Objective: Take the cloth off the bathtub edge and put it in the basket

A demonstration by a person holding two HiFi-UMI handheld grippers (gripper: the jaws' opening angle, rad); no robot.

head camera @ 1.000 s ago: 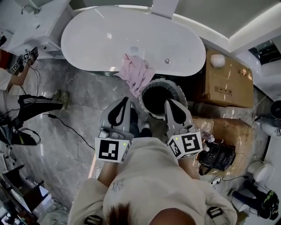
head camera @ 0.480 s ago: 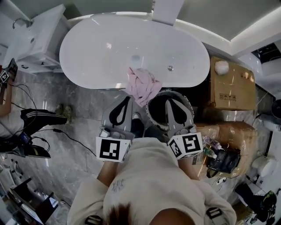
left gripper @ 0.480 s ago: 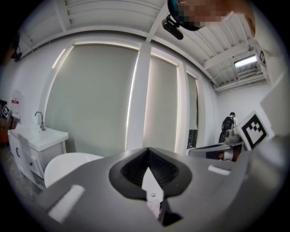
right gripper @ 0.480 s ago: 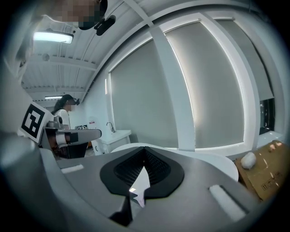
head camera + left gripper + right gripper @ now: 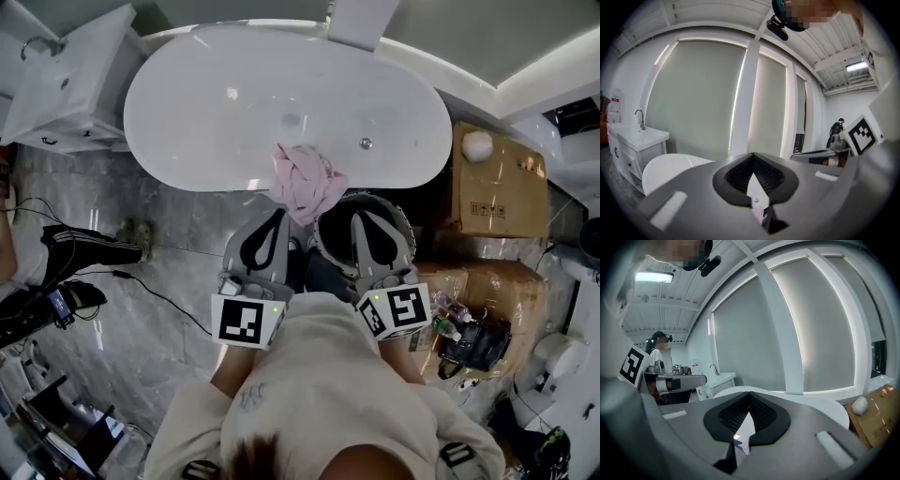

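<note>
Both tongs are clenched on nothing. The left gripper [image 5: 278, 215] and right gripper [image 5: 360, 217] sit side by side. The pink cloth [image 5: 306, 180] hangs over the bathtub [image 5: 187, 94] edge just ahead, probably untouched. The basket [image 5: 399, 217] is beside it. So grab and drop are both left.

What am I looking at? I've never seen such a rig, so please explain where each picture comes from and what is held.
No robot here: a person holds a two-jaw gripper in each hand. The head view looks down from a camera on the person's head, showing the left gripper and right gripper. The other two pictures come from cameras riding on each gripper, looking along its jaws. Ahead stands a white bathtub with a pink cloth draped over its near edge; a round basket sits on the floor, partly hidden by the right gripper. Both grippers' jaws are together and hold nothing.
</note>
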